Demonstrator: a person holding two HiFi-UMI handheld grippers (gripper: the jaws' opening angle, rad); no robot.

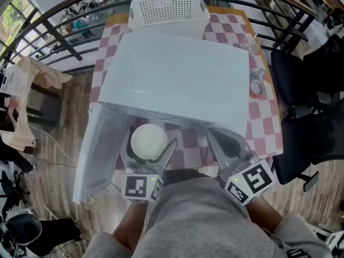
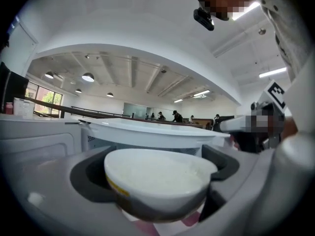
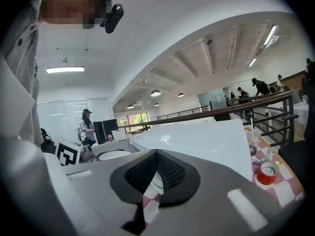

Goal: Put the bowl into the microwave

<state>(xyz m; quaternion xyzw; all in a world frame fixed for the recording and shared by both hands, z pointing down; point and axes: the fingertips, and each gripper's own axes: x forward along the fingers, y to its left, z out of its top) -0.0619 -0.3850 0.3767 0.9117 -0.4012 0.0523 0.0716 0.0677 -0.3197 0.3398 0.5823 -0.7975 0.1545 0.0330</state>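
Bright, even light washes the white microwave [image 1: 177, 74] with soft glare; ceiling strip lights [image 3: 65, 70] flare overhead, and the 2 gripper views bend and darken at their rounded edges, near surfaces blurred.

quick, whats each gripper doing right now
left gripper: closed on the bowl.
right gripper: closed, holding nothing.
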